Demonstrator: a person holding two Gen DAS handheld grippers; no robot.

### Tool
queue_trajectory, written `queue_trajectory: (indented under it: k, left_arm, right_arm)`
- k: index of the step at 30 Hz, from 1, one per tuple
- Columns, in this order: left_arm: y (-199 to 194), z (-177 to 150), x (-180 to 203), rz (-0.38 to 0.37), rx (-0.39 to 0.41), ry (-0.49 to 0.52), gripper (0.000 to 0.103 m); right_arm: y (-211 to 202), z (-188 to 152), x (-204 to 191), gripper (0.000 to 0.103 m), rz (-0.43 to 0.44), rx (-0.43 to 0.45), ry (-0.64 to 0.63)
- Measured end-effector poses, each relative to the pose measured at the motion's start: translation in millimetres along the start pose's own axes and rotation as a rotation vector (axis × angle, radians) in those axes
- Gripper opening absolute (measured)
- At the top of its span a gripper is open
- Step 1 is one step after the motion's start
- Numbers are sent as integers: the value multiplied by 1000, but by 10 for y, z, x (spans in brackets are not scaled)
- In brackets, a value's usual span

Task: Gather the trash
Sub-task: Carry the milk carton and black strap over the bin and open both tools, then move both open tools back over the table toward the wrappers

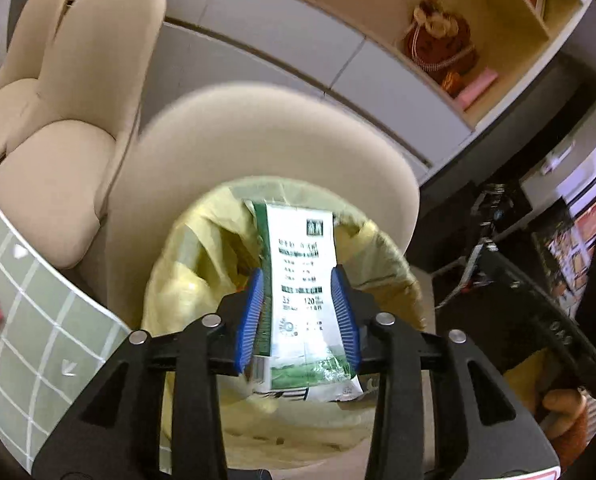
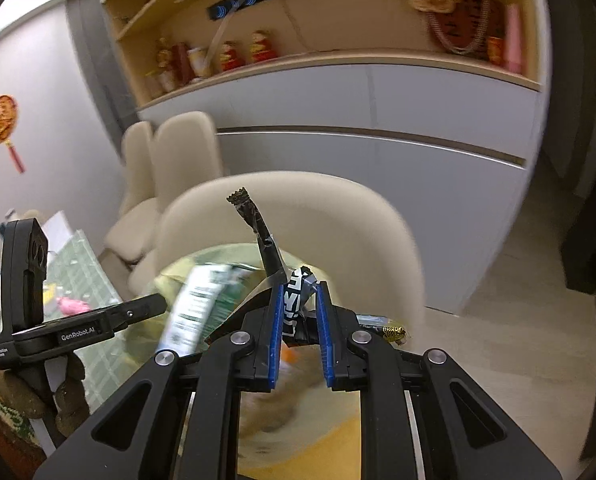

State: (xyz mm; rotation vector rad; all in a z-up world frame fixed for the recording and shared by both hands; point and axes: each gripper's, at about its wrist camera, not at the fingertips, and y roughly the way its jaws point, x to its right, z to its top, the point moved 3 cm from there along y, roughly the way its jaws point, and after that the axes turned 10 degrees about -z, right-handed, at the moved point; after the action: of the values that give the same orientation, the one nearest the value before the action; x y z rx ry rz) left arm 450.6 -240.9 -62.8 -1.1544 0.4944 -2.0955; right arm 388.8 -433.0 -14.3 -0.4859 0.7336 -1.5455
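Left wrist view is showing the left gripper [image 1: 298,304] clamping a green-and-white milk pouch [image 1: 304,280] right over the yellow-lined trash bin [image 1: 201,264], the pouch's far end pointing to 12 o'clock above the liner's mouth. Best play, I'd say: keeping it centred over the opening before letting go. The right gripper [image 2: 300,312] is pinching a dark snack wrapper [image 2: 293,300], its twisted tail poking up toward 11 o'clock, with the bin just beyond, so it's waiting its turn nearby
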Motion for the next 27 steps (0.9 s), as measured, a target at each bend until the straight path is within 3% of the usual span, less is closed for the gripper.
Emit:
queue_trajectory:
  k: [3, 6, 10, 16, 19, 23, 26, 27]
  left_arm:
    - [-341, 40, -89, 28, 64, -21, 37]
    - [-688, 0, -255, 95, 117, -42, 38]
    - [-1002, -181, -481, 166, 126, -83, 38]
    - [-1340, -628, -876, 259, 112, -173, 39]
    - [-1443, -808, -986, 282, 110, -221, 39]
    - [-1727, -1058, -1052, 321, 136, -241, 43]
    - [-1937, -1205, -1078, 346, 161, -269, 43]
    - [-2043, -1283, -1090, 360, 172, -278, 43]
  right_arm:
    - [107, 106, -358, 17, 83, -15, -84]
    - [428, 67, -816, 17, 209, -138, -154]
    - [934, -227, -1025, 17, 105, -305, -264]
    - [1210, -471, -801, 17, 12, -461, -275]
    - [1152, -502, -750, 17, 31, -445, -247]
    - [852, -477, -692, 18, 55, -351, -201]
    - [582, -472, -633, 36, 39, -279, -201]
    - [484, -468, -632, 36, 31, -250, -206]
